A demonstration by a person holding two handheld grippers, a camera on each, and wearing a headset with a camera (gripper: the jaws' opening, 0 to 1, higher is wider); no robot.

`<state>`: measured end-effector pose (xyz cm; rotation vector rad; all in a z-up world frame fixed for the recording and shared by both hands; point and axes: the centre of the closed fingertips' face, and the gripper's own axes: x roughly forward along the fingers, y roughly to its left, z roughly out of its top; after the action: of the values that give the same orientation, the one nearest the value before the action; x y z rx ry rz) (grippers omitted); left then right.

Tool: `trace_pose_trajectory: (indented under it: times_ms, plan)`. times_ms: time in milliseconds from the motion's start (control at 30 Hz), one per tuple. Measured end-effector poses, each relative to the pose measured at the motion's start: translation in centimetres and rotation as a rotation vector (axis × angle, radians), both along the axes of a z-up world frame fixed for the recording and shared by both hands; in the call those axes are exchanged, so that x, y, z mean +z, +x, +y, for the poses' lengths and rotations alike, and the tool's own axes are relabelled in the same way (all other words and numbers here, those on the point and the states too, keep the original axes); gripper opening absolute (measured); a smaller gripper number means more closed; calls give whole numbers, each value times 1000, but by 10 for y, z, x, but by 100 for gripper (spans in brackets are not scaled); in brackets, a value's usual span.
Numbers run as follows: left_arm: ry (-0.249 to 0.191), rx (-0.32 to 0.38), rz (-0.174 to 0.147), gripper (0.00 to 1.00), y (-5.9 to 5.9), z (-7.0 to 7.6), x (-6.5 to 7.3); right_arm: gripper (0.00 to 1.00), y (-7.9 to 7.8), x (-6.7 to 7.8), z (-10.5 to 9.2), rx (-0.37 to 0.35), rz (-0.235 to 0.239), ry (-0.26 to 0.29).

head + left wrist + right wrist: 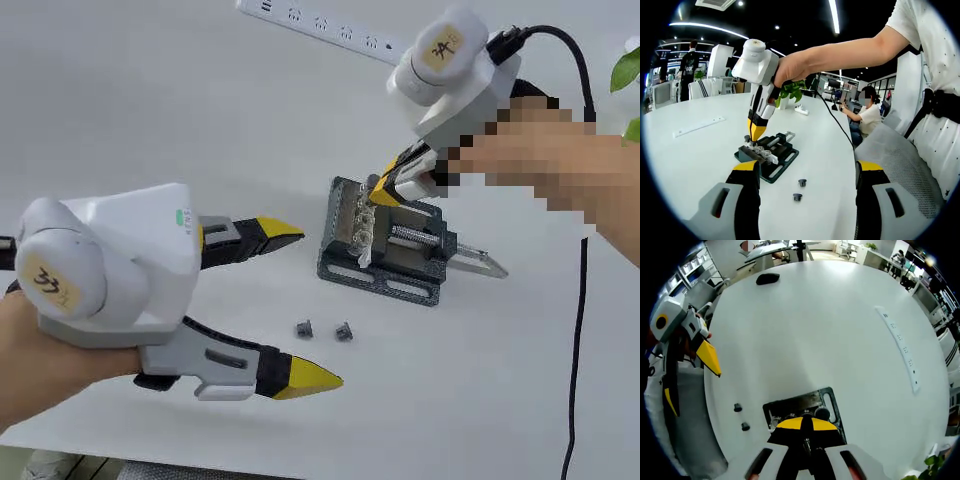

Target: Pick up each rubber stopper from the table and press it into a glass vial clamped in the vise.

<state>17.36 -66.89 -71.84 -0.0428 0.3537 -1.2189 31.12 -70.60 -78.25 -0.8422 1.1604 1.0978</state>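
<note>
A dark vise in mid-table clamps a row of small glass vials. My right gripper points down at the vials, its yellow tips together, shut. In the right gripper view these tips meet just above the vise; whether anything sits between them is hidden. Two dark rubber stoppers lie on the white table in front of the vise. My left gripper hovers wide open to the left of them, holding nothing. The left gripper view shows both stoppers ahead between its jaws.
A white power strip lies at the far side of the table. A black cable runs down the right side from the right gripper. Green leaves show at the far right. The table's near edge passes below the left gripper.
</note>
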Motion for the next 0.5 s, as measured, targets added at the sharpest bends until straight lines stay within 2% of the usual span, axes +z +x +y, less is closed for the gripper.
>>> trace_pose_trajectory:
  times_ms: [133, 500]
  plan:
    - [-2, 2, 0, 78, 1, -1, 1, 0, 0, 0, 0, 12, -6, -19]
    - [2, 0, -7, 78, 0, -2, 2, 0, 2, -1, -1, 16, -20, -26]
